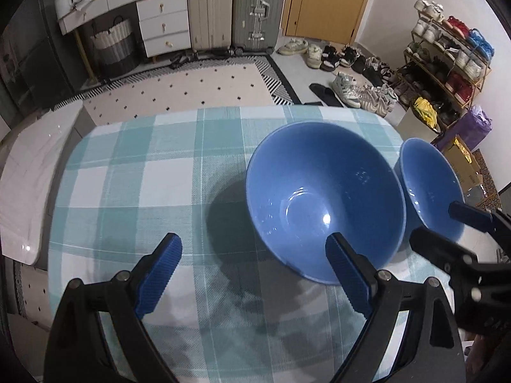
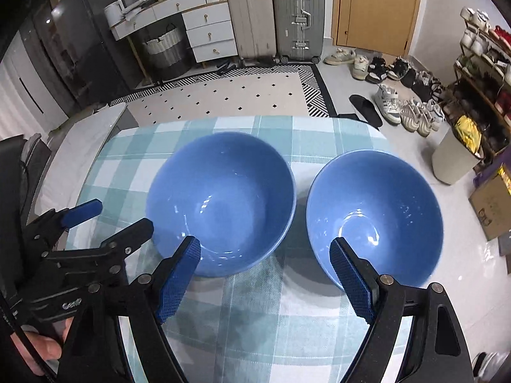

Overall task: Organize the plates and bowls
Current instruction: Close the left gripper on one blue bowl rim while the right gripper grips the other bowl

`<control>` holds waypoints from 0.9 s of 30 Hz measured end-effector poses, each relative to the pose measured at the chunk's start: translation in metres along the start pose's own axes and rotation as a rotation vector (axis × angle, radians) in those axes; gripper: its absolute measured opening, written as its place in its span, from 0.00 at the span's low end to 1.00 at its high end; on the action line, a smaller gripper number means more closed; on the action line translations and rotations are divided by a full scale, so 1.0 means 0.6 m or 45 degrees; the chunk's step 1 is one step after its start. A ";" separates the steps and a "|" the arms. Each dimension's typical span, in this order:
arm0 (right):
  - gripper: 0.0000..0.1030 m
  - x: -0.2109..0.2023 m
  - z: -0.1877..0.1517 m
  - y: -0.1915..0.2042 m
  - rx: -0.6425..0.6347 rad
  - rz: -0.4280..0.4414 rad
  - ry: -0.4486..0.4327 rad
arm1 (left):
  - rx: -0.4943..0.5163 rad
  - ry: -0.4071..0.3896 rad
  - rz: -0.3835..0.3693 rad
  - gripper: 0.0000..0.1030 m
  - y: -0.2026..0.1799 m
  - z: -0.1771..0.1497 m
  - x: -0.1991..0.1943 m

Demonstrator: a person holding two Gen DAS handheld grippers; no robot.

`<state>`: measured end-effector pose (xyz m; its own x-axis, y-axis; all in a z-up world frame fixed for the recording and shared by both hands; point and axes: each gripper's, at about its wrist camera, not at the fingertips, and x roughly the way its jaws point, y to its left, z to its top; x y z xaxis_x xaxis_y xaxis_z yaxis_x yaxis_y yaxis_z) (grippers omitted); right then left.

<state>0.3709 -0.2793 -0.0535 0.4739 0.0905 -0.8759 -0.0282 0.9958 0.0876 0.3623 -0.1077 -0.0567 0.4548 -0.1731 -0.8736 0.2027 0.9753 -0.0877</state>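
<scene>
- Where the checked cloth covers the bench, both bowls stand on its far half; the far edge lies just beyond their rims, and the rug and floor show past it.
- Open cloth lies left of the left bowl in the left wrist view, up to a white panel beside the bench.
- Right bowl sits near the right edge of the bench; a pale bin stands on the floor past that edge.
- Left gripper: fingers released, spread wide, above the cloth; the right finger overlaps the near rim of the left bowl in this view, contact cannot be told.
- Right gripper: fingers released, spread wide, one tip before each bowl, holding nothing.
- Right wrist view shows both bowls whole with a narrow gap between them; the left wrist view shows the right bowl only in part, behind the right gripper.
- Left wrist view alone shows the open cloth at left.
- Bowls: both blue, glossy, upright, empty, about equal in size.
</scene>
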 end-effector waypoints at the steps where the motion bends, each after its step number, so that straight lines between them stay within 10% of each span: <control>1: 0.83 0.007 -0.002 -0.001 -0.003 -0.002 0.013 | -0.003 0.010 -0.007 0.89 0.000 0.002 0.008; 17: 0.83 0.036 -0.023 -0.013 0.041 0.018 0.056 | -0.018 0.182 -0.081 0.19 -0.004 0.009 0.080; 27: 0.83 0.046 -0.023 -0.017 0.038 -0.026 0.075 | -0.017 0.243 -0.067 0.12 0.003 0.000 0.073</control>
<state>0.3719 -0.2870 -0.0850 0.4217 0.0721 -0.9039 0.0076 0.9965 0.0831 0.3826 -0.1134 -0.0950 0.2707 -0.1956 -0.9426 0.2097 0.9676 -0.1406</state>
